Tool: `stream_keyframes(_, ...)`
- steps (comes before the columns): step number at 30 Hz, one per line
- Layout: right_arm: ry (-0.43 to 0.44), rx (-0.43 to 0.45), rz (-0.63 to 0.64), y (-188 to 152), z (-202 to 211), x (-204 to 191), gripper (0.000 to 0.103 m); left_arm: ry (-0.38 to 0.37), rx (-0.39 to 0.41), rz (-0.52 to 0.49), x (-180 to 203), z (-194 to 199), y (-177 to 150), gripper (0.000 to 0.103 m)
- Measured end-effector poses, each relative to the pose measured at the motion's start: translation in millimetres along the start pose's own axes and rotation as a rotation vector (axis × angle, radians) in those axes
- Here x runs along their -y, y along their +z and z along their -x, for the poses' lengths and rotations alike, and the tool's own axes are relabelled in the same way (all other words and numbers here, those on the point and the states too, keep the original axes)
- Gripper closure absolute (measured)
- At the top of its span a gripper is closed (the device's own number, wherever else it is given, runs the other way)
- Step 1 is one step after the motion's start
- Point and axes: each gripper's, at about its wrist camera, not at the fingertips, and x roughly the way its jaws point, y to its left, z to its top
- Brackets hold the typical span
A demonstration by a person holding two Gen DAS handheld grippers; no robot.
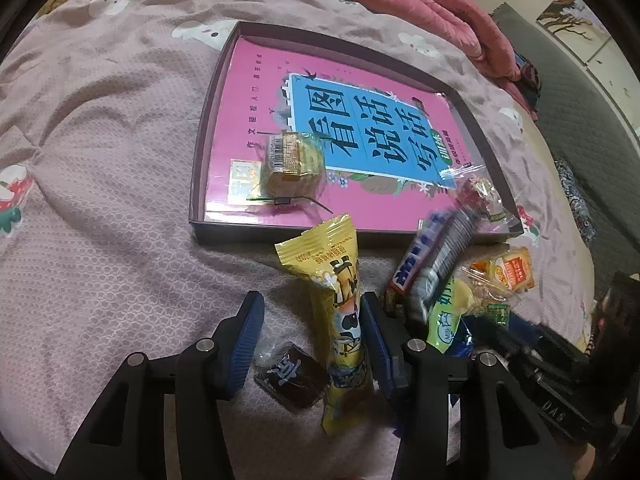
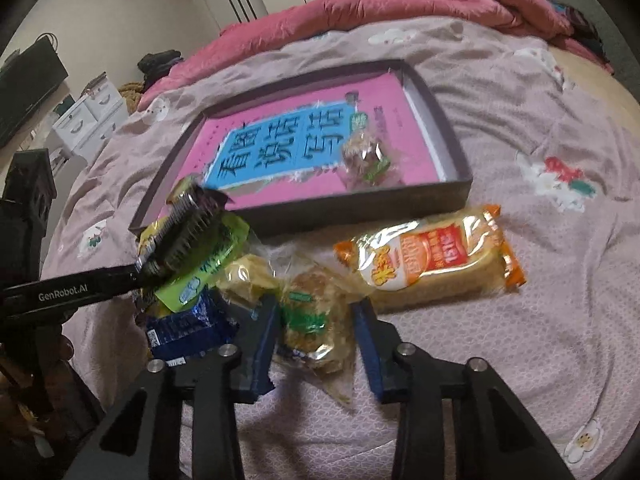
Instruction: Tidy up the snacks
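I have the left gripper point(image 1: 312, 344) low over the bed point(image 1: 112, 184), its fingers point(image 1: 248, 340) partly apart around a long yellow snack packet point(image 1: 340, 320); the right pad touches the wrapper, the left stands clear. The right gripper point(image 2: 316, 340) has its fingers point(image 2: 264, 344) narrowed onto a clear-wrapped pastry point(image 2: 316, 320), and the wrapper sits against both pads. The dark tray point(image 1: 200, 152) lies beyond, with a pink book point(image 1: 256, 80) inside and a gold-wrapped snack point(image 1: 290, 166) on it. An orange cake packet point(image 2: 432, 256) lies just beside the pastry.
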Motion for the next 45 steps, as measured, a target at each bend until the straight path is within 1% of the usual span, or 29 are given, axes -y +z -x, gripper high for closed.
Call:
stream_keyframes(1,-0.004,-0.007,0.005,-0.8,-2.3,-1.4,0.059,0.001,-0.002,0.0,0.4,-0.7,0.2,0.053)
stream_keyframes(6,-0.007,-0.007,0.027,0.5,-6.8,-4.3,0.06,0.006,-0.008,-0.005,2.3,-4.7,1.1,0.052)
stream_keyframes(11,0.029,0.017,0.007,-0.1,-2.0,1.2,0.068,0.004,-0.012,-0.011,6.1,-9.7,2.6,0.053)
stream_keyframes(15,0.04,0.055,0.007,0.2,8.9,1.1,0.072,-0.012,-0.015,-0.015,7.6,-11.4,2.0,0.073)
stream_keyframes(19,0.033,0.086,0.014,0.7,18.8,-0.3,0.075,-0.053,-0.022,0.001,5.0,-13.6,1.0,0.081)
stream_keyframes(23,0.033,0.108,0.018,1.2,25.6,-0.4,0.075,-0.072,-0.02,0.015,0.1,-12.6,-0.1,0.087)
stream_keyframes(31,0.042,0.142,0.028,2.8,34.1,-1.2,0.075,-0.097,0.019,0.066,-14.4,6.1,-0.9,0.088)
stream_keyframes(35,0.043,0.152,0.019,3.3,36.8,0.8,0.075,-0.088,0.039,0.08,-19.4,18.0,-0.3,0.088)
stream_keyframes(38,0.047,0.158,0.011,3.6,38.2,2.5,0.076,-0.074,0.047,0.087,-22.6,25.9,-0.4,0.088)
stream_keyframes(45,0.06,0.187,0.021,4.2,43.8,0.6,0.076,-0.086,0.1,0.084,-24.0,45.1,0.8,0.088)
